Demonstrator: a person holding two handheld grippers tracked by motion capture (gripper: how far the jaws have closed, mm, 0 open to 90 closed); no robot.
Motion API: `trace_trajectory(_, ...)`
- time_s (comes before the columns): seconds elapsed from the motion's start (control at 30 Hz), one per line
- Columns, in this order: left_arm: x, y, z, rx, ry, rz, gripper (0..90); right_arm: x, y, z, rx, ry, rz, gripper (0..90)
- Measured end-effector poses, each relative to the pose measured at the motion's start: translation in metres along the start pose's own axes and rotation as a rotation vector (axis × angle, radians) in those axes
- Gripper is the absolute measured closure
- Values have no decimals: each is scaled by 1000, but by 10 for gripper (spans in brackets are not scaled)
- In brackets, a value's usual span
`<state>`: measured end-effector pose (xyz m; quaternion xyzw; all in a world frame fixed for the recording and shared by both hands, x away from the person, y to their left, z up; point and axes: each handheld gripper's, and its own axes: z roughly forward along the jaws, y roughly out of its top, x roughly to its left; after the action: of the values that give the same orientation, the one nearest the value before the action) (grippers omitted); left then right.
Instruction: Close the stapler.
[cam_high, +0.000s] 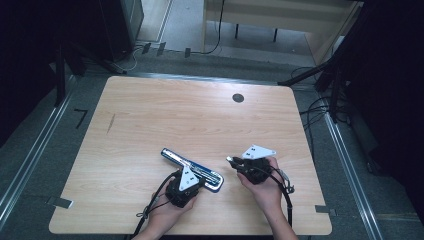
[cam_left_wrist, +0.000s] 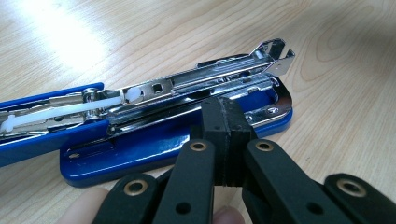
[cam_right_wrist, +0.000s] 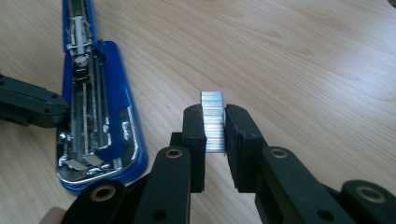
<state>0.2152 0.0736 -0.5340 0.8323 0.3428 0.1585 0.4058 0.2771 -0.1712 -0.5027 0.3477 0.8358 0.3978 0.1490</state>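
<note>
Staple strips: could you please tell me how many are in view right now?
1. The staple strip is clamped between the right gripper jaws, above the table beside the opened blue stapler. More may sit hidden inside the stapler's metal channel; I cannot tell.

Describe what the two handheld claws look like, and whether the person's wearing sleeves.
Both claws, left and right, are black, with brass-coloured rivets on their linkages. Each carries a grey three-cornered plate and trails a black cable. No sleeves show on the forearms.

Low in the frame, a blue stapler (cam_high: 192, 169) lies opened on the tabletop (cam_high: 150, 120) between the left tongs (cam_high: 192, 186) and right tongs (cam_high: 231, 160).
</note>
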Motion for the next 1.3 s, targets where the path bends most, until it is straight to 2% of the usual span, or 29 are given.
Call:
trace_trajectory(0.13, 0, 0, 0, -1, 0, -1, 900, 10, 5, 0, -7, 46, -21, 795)
trace_trajectory(0.33, 0, 0, 0, -2, -1, -3, 900, 19, 9, 2, -8, 85, -43, 795)
trace_trajectory(0.7, 0, 0, 0, -1, 3, -1, 900, 36, 16, 4, 10, 129, -91, 795)
trace_trajectory(1.3, 0, 0, 0, -1, 4, -6, 900, 52, 20, 14, 62, 180, -143, 795)
